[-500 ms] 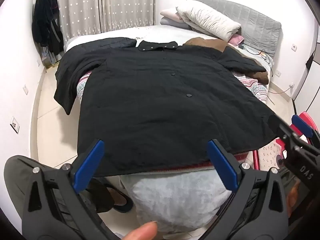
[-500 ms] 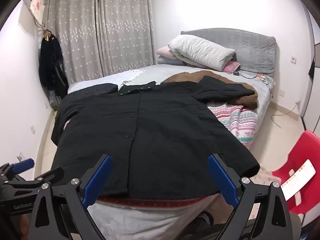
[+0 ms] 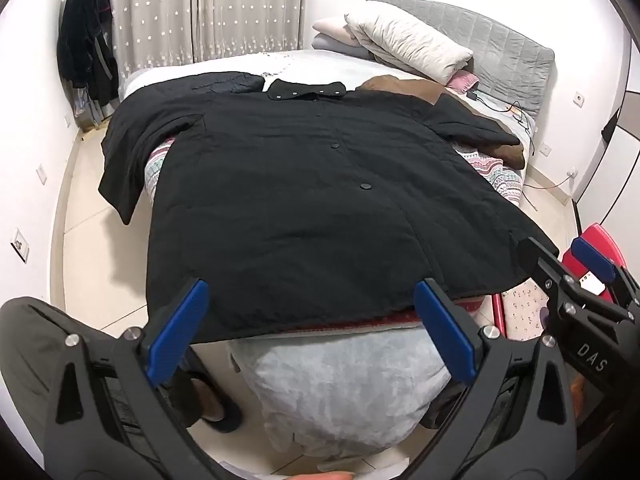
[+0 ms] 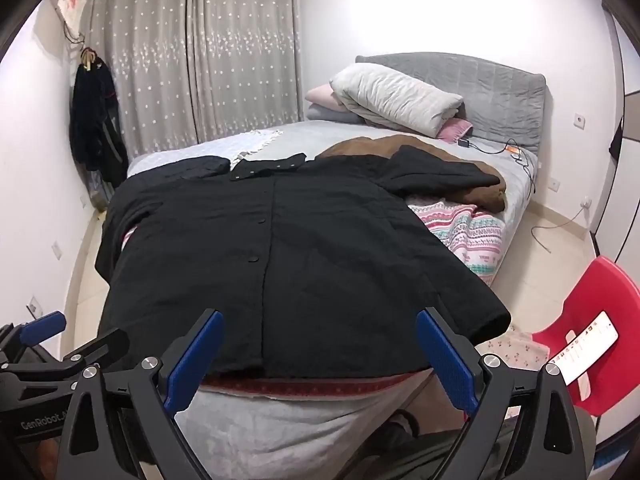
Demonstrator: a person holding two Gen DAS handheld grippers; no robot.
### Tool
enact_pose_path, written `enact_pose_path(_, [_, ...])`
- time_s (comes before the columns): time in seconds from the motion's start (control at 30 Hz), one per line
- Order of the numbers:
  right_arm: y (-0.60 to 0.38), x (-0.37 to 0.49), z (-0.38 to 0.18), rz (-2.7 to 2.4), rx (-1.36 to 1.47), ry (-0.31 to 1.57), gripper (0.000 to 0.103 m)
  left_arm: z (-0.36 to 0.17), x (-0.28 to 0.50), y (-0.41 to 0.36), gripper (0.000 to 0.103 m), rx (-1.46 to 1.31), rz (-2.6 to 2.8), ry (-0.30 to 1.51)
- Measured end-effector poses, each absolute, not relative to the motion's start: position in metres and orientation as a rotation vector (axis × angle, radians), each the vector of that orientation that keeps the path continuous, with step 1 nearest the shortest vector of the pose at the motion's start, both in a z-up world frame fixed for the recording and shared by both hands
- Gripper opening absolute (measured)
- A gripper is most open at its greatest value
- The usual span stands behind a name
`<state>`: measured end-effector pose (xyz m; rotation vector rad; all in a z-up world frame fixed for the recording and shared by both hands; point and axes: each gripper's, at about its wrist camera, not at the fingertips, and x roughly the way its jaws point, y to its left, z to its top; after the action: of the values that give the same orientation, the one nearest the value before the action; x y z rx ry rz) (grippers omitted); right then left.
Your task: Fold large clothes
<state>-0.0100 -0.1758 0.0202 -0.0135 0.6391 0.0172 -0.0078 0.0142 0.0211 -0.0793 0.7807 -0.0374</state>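
Coat lies lengthwise on bed, collar far, hem near.

Pretty normal bedroom: a bed with a grey sheet and a padded grey headboard, with a fat white pillow stacked on a pink pillow up against it. A brown blanket is bunched near the pillows and a striped patterned blanket hangs over the bed's right edge. Grey curtains with little white dots cover the far wall, dark clothes hang in the left corner, a red chair sits on the floor at right, and a cable trails along there too.
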Motion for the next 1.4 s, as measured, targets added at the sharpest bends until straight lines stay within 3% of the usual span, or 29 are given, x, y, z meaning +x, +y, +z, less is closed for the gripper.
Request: enact_pose_path(1.4, [-0.167,-0.007,0.015,-0.075,-0.054,0.647,0.098,-0.003,-0.007,0.008,0.102,-0.109,-0.092,0.811])
